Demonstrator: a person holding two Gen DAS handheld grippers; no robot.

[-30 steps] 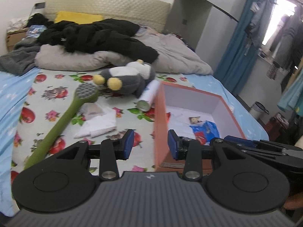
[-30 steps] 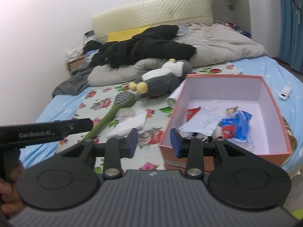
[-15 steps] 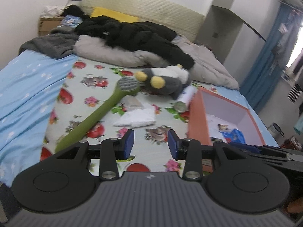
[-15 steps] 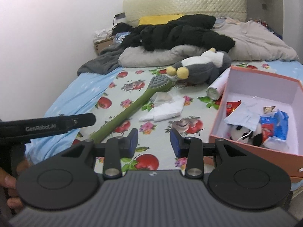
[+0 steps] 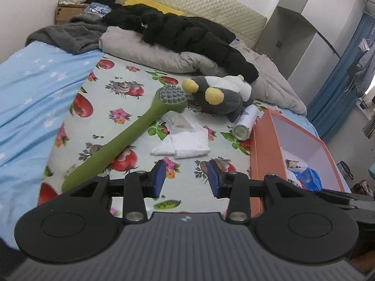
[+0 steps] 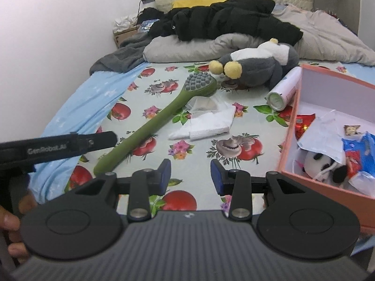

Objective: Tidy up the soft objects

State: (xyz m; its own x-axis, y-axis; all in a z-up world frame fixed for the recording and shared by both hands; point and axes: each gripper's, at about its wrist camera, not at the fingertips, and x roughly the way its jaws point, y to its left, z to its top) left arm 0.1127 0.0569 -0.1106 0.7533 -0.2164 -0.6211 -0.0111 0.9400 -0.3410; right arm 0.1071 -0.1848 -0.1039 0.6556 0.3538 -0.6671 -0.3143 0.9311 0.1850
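A grey and white plush penguin [image 5: 222, 94] [image 6: 260, 64] lies on the flowered bedsheet. In front of it lie a green long-handled massage brush [image 5: 131, 133] [image 6: 161, 117], folded white cloths [image 5: 185, 144] [image 6: 208, 124] and a white can [image 5: 245, 126] [image 6: 284, 90]. An orange box [image 5: 260, 149] [image 6: 290, 138] at the right holds a panda plush [image 6: 321, 164], a face mask and packets. My left gripper [image 5: 186, 178] is open and empty above the sheet, near the brush handle. My right gripper [image 6: 190, 176] is open and empty, left of the box.
A grey duvet [image 5: 150, 51] with a black jacket [image 5: 187, 35] lies across the bed's far end. A blue sheet [image 5: 30, 93] covers the left side. Blue curtains [image 5: 337, 93] hang at the right. The left gripper's body [image 6: 58, 147] crosses the right wrist view.
Both grippers have shifted left, away from the box and over the flowered sheet. The brush and cloths now sit nearer the middle of both views. Both grippers stay open.
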